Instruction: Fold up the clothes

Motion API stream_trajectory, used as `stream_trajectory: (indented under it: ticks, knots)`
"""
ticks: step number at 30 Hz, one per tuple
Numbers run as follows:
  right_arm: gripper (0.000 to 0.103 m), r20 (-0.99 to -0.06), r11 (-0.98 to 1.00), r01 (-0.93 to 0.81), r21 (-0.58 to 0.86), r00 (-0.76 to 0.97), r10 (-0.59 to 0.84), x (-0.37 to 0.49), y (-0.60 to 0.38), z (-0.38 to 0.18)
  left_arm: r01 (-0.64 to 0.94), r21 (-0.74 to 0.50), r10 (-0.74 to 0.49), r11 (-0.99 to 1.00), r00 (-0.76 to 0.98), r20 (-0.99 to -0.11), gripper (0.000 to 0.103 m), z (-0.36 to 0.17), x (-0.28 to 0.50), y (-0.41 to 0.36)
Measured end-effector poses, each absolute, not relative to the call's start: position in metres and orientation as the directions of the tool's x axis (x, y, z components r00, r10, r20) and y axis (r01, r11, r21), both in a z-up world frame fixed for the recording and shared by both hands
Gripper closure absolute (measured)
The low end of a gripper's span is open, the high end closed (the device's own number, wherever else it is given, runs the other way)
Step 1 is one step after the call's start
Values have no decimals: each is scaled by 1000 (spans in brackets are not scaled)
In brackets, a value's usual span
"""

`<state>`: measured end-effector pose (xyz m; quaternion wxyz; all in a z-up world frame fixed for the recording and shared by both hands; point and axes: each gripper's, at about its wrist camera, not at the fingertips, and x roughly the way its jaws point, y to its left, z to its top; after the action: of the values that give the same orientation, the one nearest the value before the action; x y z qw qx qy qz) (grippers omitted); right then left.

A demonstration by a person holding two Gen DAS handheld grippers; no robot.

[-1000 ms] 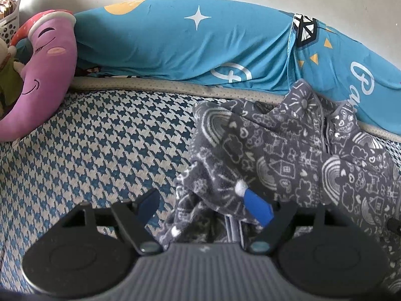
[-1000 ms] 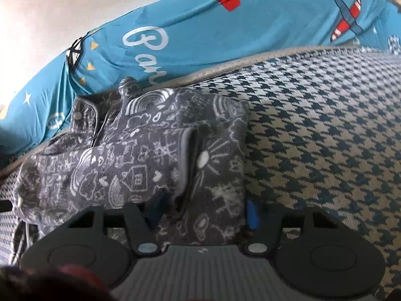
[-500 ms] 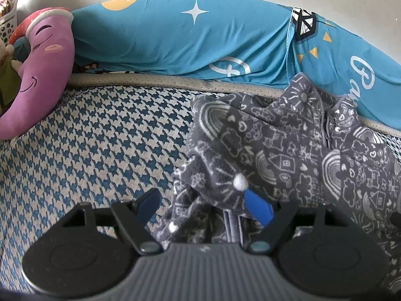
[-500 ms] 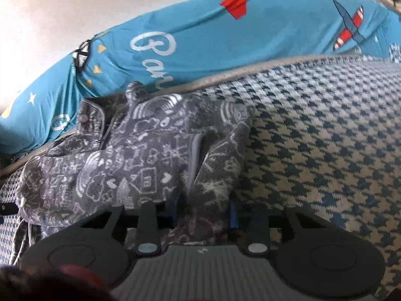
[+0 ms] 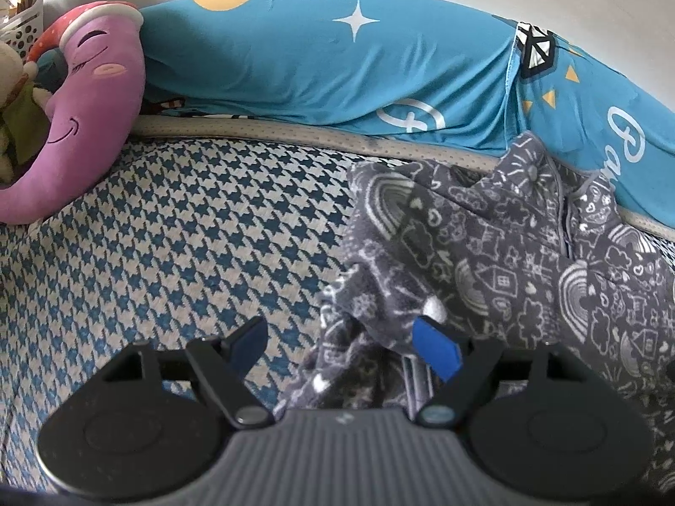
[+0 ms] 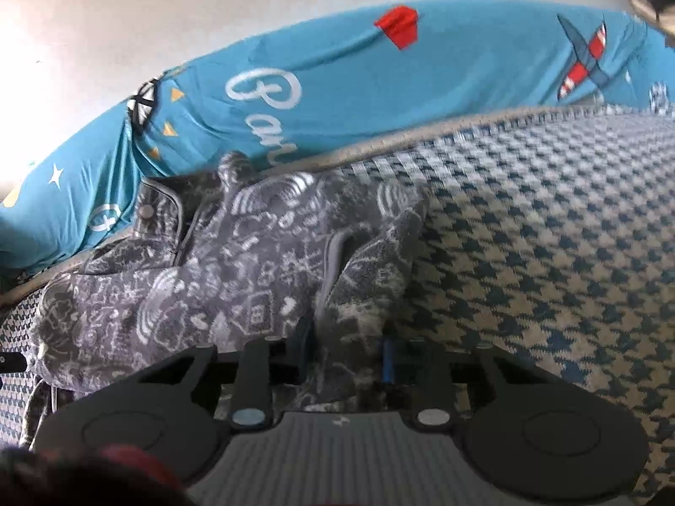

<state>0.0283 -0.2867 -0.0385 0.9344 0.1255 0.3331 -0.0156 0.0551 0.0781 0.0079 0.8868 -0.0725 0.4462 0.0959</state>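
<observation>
Since a second ago the right gripper has narrowed around the garment's edge, while the left one has barely shifted. From the left wrist camera, the left gripper (image 5: 346, 343) has its jaws spread wide and nothing clamped: the left finger hangs over bare houndstooth cover, and the right blue pad (image 5: 436, 348) lies against a bunched fold at the near left corner of the grey doodle-print fleece (image 5: 485, 261). That wide stance looks like readiness to take this corner, not a grip. The fleece lies rumpled on the bed's houndstooth cover (image 5: 190, 244), its collar end pushed up toward the long blue bolster (image 5: 329, 67) along the wall; a purple moon cushion (image 5: 80, 118) sits well apart at the far left. From the right wrist camera, blurred by motion, the right gripper (image 6: 348, 358) has its jaws drawn in to a narrow gap with a thick wad of the fleece (image 6: 236, 261) between them, beside a grey-trimmed edge that runs down into the gap. I judge it clamped on that wad, so the right side can be lifted or pulled over for a fold; how firmly it pinches I cannot tell through the blur. To its right the houndstooth cover (image 6: 548, 253) lies bare.
</observation>
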Motion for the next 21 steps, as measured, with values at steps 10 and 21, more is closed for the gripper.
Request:
stream_trajectory:
  ticks: [10,21]
  knots:
    - [74,-570,987,60,150,821,37,24,-246,-10,-257,-48,117,965,589,-800,24,12,48,95]
    - [75,-495,997,-32,71,866,64,25,-177,18,-301,-56,141,952,593,-793,24,18,37,128]
